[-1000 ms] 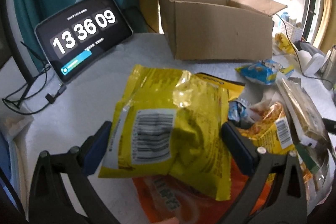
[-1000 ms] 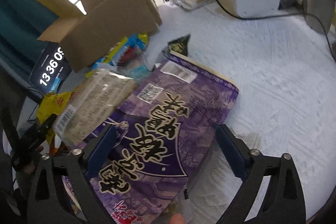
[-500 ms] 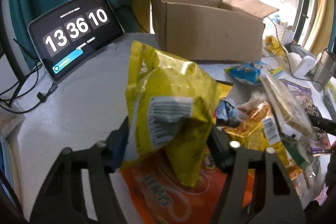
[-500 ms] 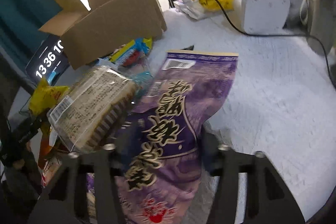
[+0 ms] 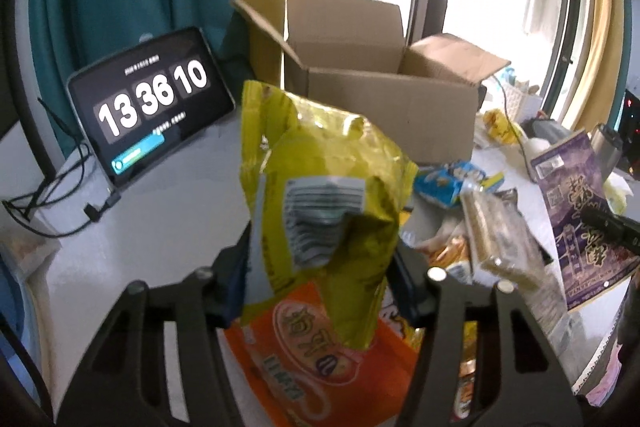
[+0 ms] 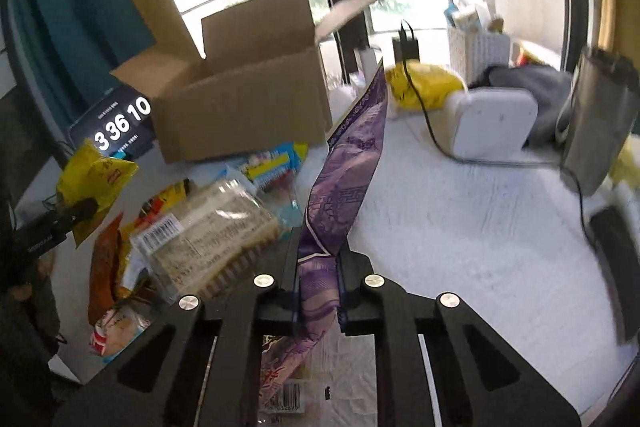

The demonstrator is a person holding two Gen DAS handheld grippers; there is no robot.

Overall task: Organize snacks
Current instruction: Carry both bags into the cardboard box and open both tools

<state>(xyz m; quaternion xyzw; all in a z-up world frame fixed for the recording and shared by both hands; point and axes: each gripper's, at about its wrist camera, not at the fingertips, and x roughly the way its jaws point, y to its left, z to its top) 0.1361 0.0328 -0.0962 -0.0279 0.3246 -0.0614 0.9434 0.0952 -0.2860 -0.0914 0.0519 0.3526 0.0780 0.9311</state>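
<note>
My left gripper (image 5: pixel 320 283) is shut on a yellow snack bag (image 5: pixel 320 187) and holds it raised above the table, in front of the open cardboard box (image 5: pixel 384 99). My right gripper (image 6: pixel 318 267) is shut on a purple snack bag (image 6: pixel 348 155) and holds it edge-on, lifted off the table. The purple bag also shows at the right of the left wrist view (image 5: pixel 576 211). The yellow bag shows at the left of the right wrist view (image 6: pixel 94 183). The box stands behind the pile in the right wrist view (image 6: pixel 248 107).
A snack pile lies on the white table: an orange bag (image 5: pixel 320 351), a clear cracker pack (image 6: pixel 208 247), blue packets (image 5: pixel 448 183). A tablet clock (image 5: pixel 152 99) leans at back left. A white device (image 6: pixel 492 119), cables and a metal flask (image 6: pixel 596 131) stand at right.
Both grippers have closed tighter on their bags and lifted them: the yellow bag rose upright off the pile, the purple bag turned edge-on and came up off the table.
</note>
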